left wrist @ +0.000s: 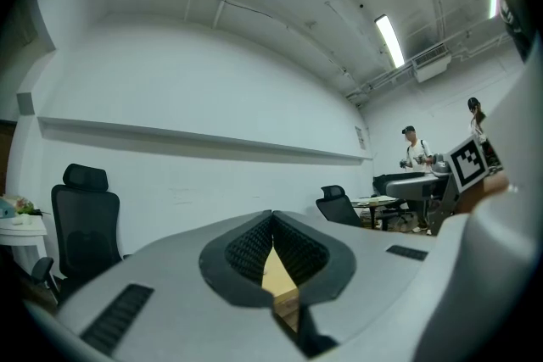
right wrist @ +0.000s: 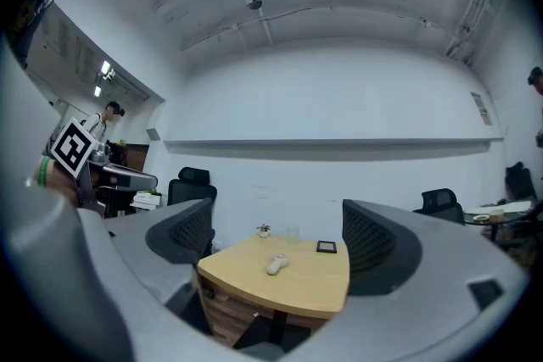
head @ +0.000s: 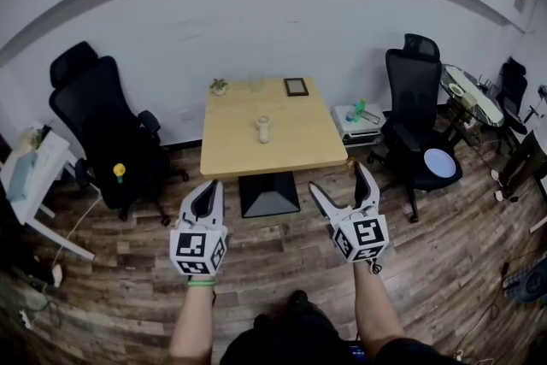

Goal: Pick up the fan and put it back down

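Observation:
The fan (head: pixel 263 129) is a small white hand-held one lying near the middle of the square wooden table (head: pixel 299 145). Both grippers hang level in front of the table's near edge, well short of the fan. My left gripper (head: pixel 208 194) is shut and empty; in the left gripper view (left wrist: pixel 273 220) its pads meet, and only a sliver of table shows below them. My right gripper (head: pixel 342 182) stands wide open with nothing in it. In the right gripper view (right wrist: pixel 276 237) the fan (right wrist: pixel 276 264) lies on the table (right wrist: pixel 314 288), framed between the jaws.
At the table's far edge stand a small plant (head: pixel 219 85), a glass (head: pixel 255 82) and a dark picture frame (head: pixel 296 86). Black office chairs (head: pixel 102 128) (head: pixel 414 111) flank the table. A white side table (head: pixel 43 171) is at the left, a low cart (head: pixel 355 120) at the right.

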{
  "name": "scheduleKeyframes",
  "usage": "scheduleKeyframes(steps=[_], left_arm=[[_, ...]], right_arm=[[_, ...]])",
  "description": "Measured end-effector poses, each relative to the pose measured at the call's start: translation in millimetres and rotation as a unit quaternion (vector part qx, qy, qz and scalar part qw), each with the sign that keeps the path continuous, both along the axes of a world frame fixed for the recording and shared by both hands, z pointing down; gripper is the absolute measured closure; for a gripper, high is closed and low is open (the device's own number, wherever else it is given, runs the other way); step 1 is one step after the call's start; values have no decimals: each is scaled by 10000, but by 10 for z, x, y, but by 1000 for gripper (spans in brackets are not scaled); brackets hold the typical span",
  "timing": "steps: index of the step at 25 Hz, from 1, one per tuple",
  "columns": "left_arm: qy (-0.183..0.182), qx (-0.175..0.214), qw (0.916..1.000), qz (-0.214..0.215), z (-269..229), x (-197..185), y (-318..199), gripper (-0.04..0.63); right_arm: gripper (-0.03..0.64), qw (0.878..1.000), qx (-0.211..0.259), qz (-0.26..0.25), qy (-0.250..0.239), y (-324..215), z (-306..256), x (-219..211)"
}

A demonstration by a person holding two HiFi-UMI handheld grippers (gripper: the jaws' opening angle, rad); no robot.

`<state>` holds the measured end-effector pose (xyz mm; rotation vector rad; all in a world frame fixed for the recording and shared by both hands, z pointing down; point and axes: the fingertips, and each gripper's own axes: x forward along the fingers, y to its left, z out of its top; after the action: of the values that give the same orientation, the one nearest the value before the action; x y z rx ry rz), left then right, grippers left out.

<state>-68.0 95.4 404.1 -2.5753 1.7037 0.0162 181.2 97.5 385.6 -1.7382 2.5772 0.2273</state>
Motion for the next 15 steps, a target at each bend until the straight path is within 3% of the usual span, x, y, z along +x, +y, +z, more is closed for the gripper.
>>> scheduleKeyframes(steps=[15], left_arm=[[-127, -170, 9990, -390, 58, 327, -959, 571]], right_arm=[[143, 9993, -67, -360, -51, -1191, 17, 300]])
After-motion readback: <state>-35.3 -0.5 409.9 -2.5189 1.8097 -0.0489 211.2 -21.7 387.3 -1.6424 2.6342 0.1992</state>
